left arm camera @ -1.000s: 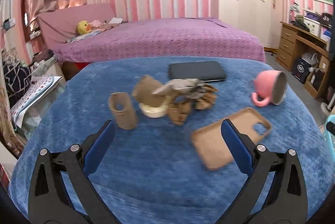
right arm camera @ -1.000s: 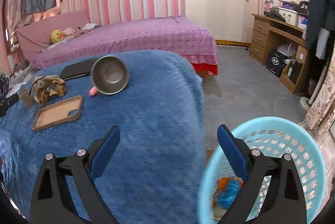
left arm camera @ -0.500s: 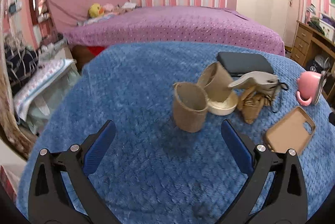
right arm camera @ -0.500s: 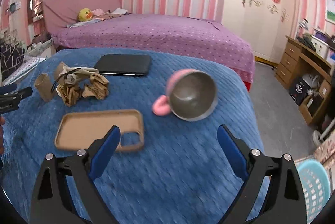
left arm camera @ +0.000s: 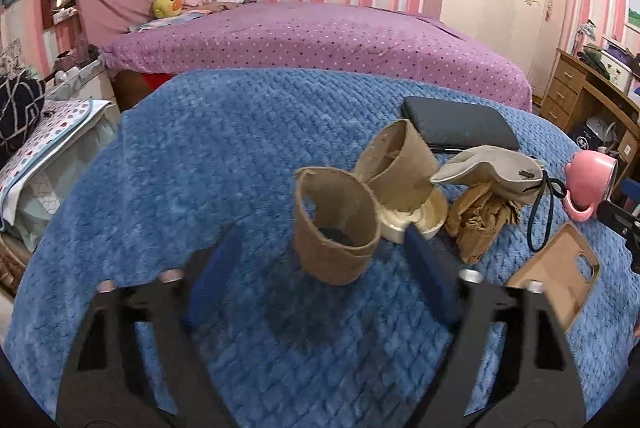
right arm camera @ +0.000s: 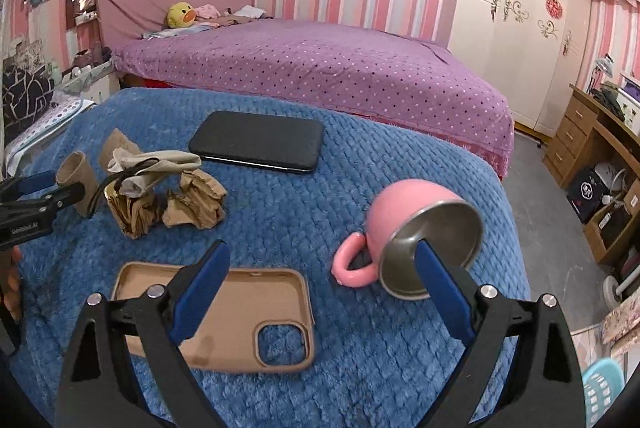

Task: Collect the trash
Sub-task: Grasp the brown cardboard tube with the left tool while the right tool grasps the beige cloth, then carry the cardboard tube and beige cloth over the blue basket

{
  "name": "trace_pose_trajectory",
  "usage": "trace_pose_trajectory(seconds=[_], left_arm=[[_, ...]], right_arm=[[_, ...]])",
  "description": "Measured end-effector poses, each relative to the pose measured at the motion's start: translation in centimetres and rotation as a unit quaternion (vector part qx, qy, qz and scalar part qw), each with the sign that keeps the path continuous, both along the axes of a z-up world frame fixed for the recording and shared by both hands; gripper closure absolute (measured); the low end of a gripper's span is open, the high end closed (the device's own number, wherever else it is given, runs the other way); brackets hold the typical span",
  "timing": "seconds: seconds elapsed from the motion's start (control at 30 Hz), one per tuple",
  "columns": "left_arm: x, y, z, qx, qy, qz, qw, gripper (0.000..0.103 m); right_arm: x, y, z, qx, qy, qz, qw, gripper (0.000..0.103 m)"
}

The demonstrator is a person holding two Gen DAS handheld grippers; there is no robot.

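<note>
Barely started by the looks of it: the cardboard tube [left arm camera: 336, 224], second tube [left arm camera: 396, 163] and crumpled paper [left arm camera: 480, 220] sit mid-frame on the blue blanket [left arm camera: 200, 163]. Left gripper [left arm camera: 320, 260] open around the tube, not gripping. Right gripper [right arm camera: 322, 288] open, empty; basket [right arm camera: 604, 388] at lower right.

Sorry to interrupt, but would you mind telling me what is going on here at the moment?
A person with a gripper in each hand is collecting trash from a blue blanket. The left gripper is open, its fingers on either side of a torn cardboard tube, not yet closed on it. The right gripper is open and empty above a tan phone case, with a tipped pink mug beside it. Crumpled brown paper is not yet picked up.
</note>
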State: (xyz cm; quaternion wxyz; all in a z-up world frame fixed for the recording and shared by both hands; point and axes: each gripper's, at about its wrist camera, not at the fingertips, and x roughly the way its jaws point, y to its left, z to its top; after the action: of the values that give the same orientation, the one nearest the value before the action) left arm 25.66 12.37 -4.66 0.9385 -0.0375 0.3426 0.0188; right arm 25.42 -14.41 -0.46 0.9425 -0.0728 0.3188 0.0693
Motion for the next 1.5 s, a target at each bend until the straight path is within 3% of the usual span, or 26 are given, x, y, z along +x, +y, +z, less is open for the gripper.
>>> trace_pose_trajectory(seconds=[0.1, 0.2, 0.37, 0.6, 0.7, 0.83, 0.9, 1.0, 1.23, 1.5], left_arm=[[0.4, 0.0, -0.2, -0.013, 0.006, -0.007, 0.9999, 0.067], [0.2, 0.5, -0.1, -0.029, 0.004, -0.005, 0.9996, 0.073], [-1.7, 1.5, 1.1, 0.010, -0.014, 0.019, 0.9997, 0.073], [-3.0, 4.4, 1.5, 0.031, -0.005, 0.066, 0.9973, 0.073], [-3.2, 5.4, 1.5, 0.033, -0.006, 0.082, 0.9961, 0.073], [-3.3, 5.7, 1.6, 0.030, -0.006, 0.086, 0.9959, 0.073], [-3.2, 5.6, 1.6, 0.033, -0.005, 0.086, 0.9957, 0.073], [-3.2, 5.5, 1.8, 0.037, -0.007, 0.086, 0.9956, 0.073], [-4.0, 4.9, 2.7, 0.031, -0.017, 0.084, 0.9958, 0.073], [-5.1, 2.6, 4.0, 0.042, -0.033, 0.066, 0.9964, 0.073]], right_arm=[[0.1, 0.5, 0.2, 0.005, -0.001, 0.010, 1.000, 0.012], [-0.1, 1.6, 0.7, 0.004, -0.005, 0.024, 1.000, 0.012], [-0.4, 4.1, 1.6, 0.016, -0.009, 0.051, 0.999, 0.012], [0.1, 8.4, 2.3, 0.010, -0.010, 0.091, 0.996, 0.023], [1.1, 10.1, 2.1, 0.009, 0.004, 0.103, 0.995, 0.040], [2.8, 11.8, 1.0, 0.019, 0.032, 0.111, 0.993, 0.054], [3.6, 12.4, 0.2, 0.016, 0.047, 0.111, 0.993, 0.070], [3.7, 12.8, -0.7, 0.018, 0.051, 0.114, 0.992, 0.082], [1.4, 10.1, 1.1, 0.045, 0.002, 0.100, 0.994, 0.085], [-2.3, 4.8, 2.7, 0.059, -0.021, 0.062, 0.996, 0.085]])
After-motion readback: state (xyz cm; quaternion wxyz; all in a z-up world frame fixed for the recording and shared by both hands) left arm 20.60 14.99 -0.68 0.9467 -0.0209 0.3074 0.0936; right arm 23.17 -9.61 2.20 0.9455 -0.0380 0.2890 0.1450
